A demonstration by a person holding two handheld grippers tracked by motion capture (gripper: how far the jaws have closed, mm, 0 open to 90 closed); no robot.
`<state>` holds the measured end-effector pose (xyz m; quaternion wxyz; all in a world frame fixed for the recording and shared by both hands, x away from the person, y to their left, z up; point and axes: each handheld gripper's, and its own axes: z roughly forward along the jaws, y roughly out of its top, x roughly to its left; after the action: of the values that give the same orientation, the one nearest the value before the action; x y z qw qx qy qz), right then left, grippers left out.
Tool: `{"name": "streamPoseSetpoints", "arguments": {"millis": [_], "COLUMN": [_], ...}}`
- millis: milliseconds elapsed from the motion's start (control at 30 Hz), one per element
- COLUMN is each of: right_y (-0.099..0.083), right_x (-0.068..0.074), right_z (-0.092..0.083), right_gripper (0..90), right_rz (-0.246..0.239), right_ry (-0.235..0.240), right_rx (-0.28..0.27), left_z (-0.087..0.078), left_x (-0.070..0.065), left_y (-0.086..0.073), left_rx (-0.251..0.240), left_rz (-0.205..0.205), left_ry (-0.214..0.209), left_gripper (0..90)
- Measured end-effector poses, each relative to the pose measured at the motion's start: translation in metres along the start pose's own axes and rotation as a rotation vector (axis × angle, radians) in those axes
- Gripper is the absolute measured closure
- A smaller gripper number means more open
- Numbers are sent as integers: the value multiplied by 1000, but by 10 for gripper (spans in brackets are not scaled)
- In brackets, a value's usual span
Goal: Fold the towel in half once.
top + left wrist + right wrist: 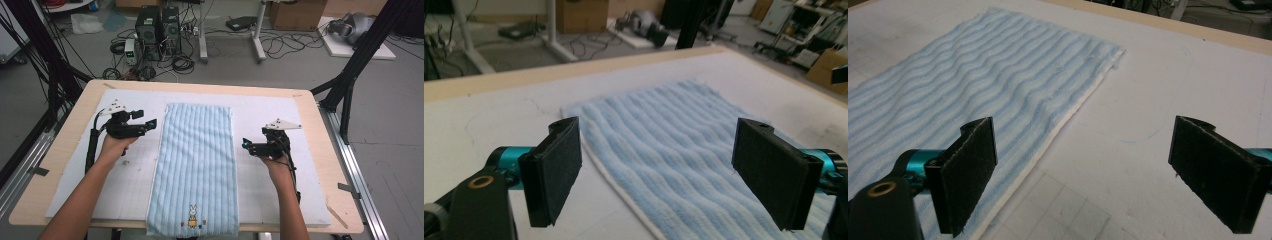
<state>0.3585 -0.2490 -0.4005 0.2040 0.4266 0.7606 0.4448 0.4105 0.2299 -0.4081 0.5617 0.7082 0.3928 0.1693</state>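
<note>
A light blue striped towel with a small rabbit picture at its near end lies flat along the middle of the white mat; its near end hangs over the table's front edge. My left gripper hovers at the towel's left edge, open, jaws wide with nothing between them. In the left gripper view the towel lies under and beyond the left gripper. My right gripper hovers just right of the towel's right edge, open and empty. In the right gripper view the towel's edge runs under the right gripper.
The wooden table carries the white gridded mat. Black frame posts stand at both sides. Computers, cables and boxes sit on the floor beyond the far edge.
</note>
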Motion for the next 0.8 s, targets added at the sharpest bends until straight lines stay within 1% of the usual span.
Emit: {"name": "streamPoseSetpoints", "arguments": {"millis": [67, 100, 133, 167, 200, 233, 267, 300, 367, 467, 500, 567, 733, 767, 800], "right_y": [0, 0, 0, 0, 0, 0, 0, 0, 0, -1, -1, -1, -1, -1, -1], "right_x": [1, 0, 1, 2, 2, 2, 3, 3, 3, 3, 2, 3, 4, 4, 3], "right_z": [1, 1, 1, 1, 1, 2, 1, 1, 0, -1, -1, -2, -3, -3, -3], "right_gripper": [113, 113, 113, 113, 113, 113, 113, 113, 113, 113, 113, 113, 113, 113, 113], "right_rz": [-2, -9, -9, -3, -6, -8, -7, -3, -4, 1, -1, 9, 6, 5, 5], "right_ry": [2, 7, 5, 8, 12, 11, 17, 21, 22, 20, 21, 21, 25, 27, 27], "right_rx": [3, 3, 5, 7, 6, 6, 10, 9, 11, 17, 11, 18, 15, 16, 15], "left_z": [7, 11, 15, 19, 22, 26, 30, 34, 42, 53, 58, 65, 74, 76, 77], "left_x": [3, 5, 6, 7, 8, 10, 11, 12, 14, 13, 12, 11, 6, 6, 5], "left_y": [1, 2, 2, 1, 1, 1, 1, 2, 3, 2, 0, -4, -12, -13, -15], "left_rx": [25, 37, 46, 53, 66, 81, 95, 102, 116, 144, 168, 187, 242, 251, 260], "left_rz": [-8, -21, -26, -45, -50, -46, -52, -51, -63, -59, -49, -51, -28, -27, -35], "left_ry": [3, 8, 17, 18, 11, 18, 20, 26, 32, 44, 55, 49, 70, 70, 64], "left_gripper": [222, 230, 244, 259, 266, 269, 270, 276, 275, 264, 260, 262, 350, 366, 382]}}
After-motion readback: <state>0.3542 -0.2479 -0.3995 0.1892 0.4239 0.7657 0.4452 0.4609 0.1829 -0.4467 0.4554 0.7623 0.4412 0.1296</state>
